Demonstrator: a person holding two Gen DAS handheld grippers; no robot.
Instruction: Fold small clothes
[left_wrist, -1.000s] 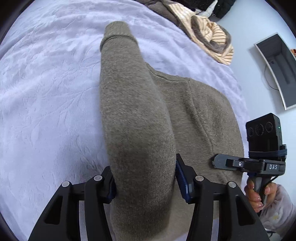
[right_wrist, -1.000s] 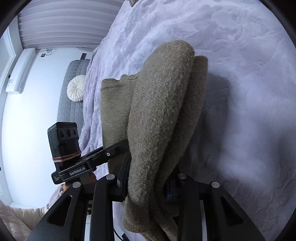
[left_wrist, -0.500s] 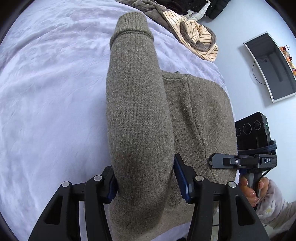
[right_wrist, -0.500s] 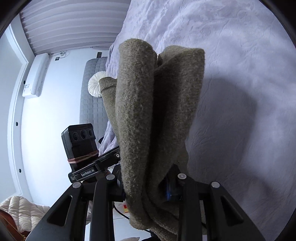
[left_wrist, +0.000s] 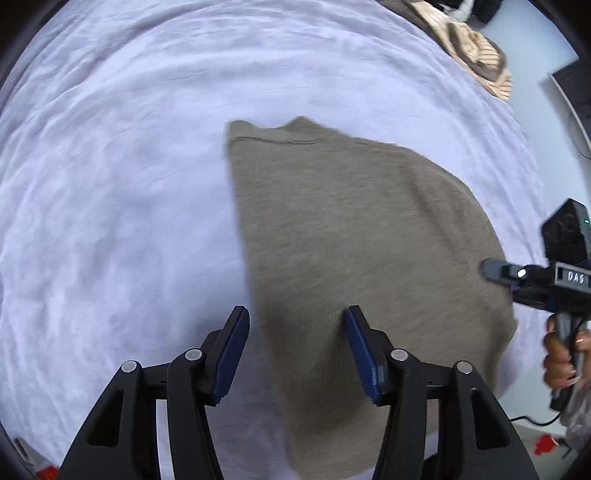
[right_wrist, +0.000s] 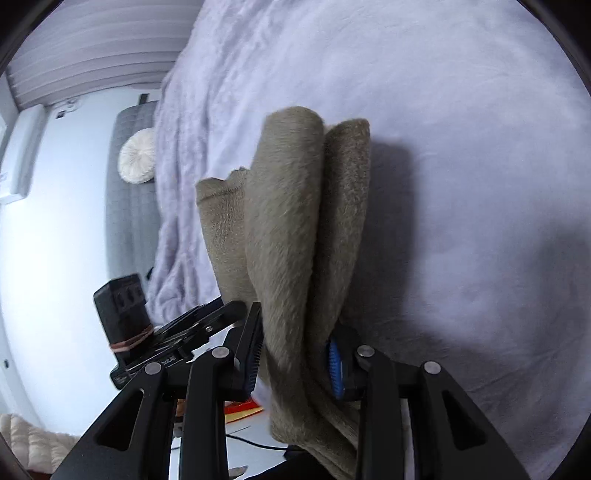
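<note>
An olive-brown knit sweater lies folded on the lilac bed cover. My left gripper is open and empty just above the sweater's near left edge. My right gripper is shut on a bunched fold of the same sweater, which hangs in thick layers between its fingers above the bed cover. The right gripper also shows at the right edge of the left wrist view, at the sweater's right side.
A heap of striped and dark clothes lies at the bed's far end. A grey headboard with a round white cushion stands at the left in the right wrist view. The other handheld gripper is close at the left.
My left gripper has opened and let go of the sleeve, which now lies flat on the sweater. My right gripper still holds its fold and has lowered toward the bed.
</note>
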